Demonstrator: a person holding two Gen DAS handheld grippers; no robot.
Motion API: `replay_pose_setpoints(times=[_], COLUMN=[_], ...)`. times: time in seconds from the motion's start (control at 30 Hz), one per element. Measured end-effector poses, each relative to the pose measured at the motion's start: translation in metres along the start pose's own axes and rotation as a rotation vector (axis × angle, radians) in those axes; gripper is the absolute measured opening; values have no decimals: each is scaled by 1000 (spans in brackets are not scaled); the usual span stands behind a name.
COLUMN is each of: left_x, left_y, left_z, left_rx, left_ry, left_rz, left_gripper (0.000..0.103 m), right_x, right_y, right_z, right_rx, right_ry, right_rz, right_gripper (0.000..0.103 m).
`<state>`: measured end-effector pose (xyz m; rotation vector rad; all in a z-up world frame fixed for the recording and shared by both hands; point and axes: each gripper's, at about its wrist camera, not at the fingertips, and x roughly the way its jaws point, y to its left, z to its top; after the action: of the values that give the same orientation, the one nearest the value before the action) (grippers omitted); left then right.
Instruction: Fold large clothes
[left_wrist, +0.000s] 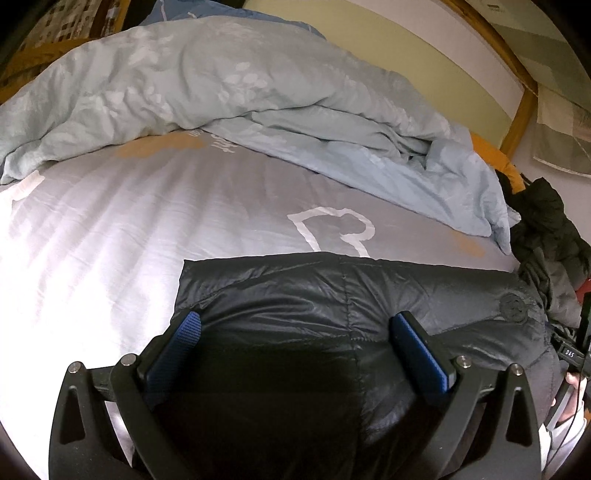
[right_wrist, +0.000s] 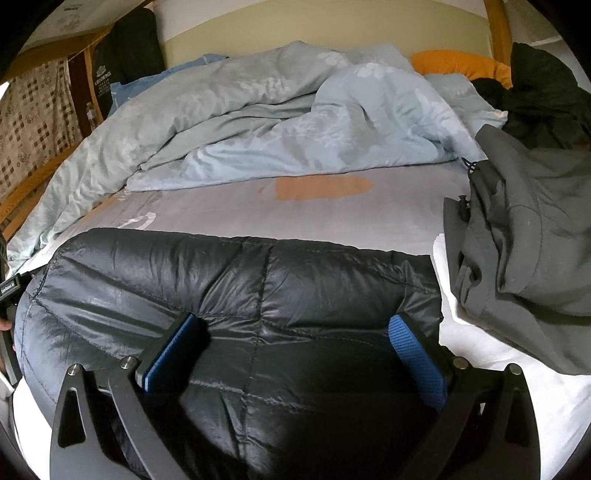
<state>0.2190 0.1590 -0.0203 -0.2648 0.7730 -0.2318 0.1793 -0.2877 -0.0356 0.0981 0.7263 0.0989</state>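
Observation:
A black quilted puffer jacket (left_wrist: 332, 306) lies flat on the grey bed sheet (left_wrist: 147, 214), with a straight far edge and a round logo patch near its right end. My left gripper (left_wrist: 297, 325) is open, its blue-padded fingers (left_wrist: 192, 332) spread wide and resting on the jacket's left part. In the right wrist view the same jacket (right_wrist: 240, 280) fills the foreground. My right gripper (right_wrist: 295, 328) is also open, and its blue pads (right_wrist: 410, 339) press into the jacket's right part near the edge. Neither gripper pinches any fabric.
A crumpled pale blue duvet (left_wrist: 221, 92) is heaped across the far half of the bed. A grey coat (right_wrist: 524, 240) lies to the right of the jacket, with dark garments (right_wrist: 546, 99) and an orange pillow (right_wrist: 461, 64) behind it. A wooden bed frame (left_wrist: 521, 107) borders the bed.

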Motion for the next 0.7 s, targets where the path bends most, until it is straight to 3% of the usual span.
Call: replay_pose_setpoints(times=[0.3, 0.33, 0.37, 0.4, 0.5, 0.67, 0.7], left_x=[-4, -8, -17, -32, -89, -140, -143], left_y=[-2, -4, -9, -15, -40, -99, -112], left_z=[-1, -2, -3, -5, -16, -33, -39], left_rx=[7, 19, 43, 75, 177, 245, 253], left_ry=[-27, -51, -95, -168, -422, -475, -459], left_rz=[21, 30, 29, 9, -109, -226, -235], left_gripper=[102, 101, 93, 88, 88, 87, 77], right_x=[0, -1, -3, -5, -29, -115, -127], right_y=[0, -1, 0, 2, 8, 11, 13], right_z=[1, 0, 0, 0, 9, 29, 30], right_rx=[-2, -1, -6, -13, -44, 33, 39], right_ry=[-1, -1, 8, 26, 85, -113, -137], right_rz=[-3, -11, -25, -40, -105, -22, -12], right_gripper=[103, 103, 103, 103, 103, 103, 103])
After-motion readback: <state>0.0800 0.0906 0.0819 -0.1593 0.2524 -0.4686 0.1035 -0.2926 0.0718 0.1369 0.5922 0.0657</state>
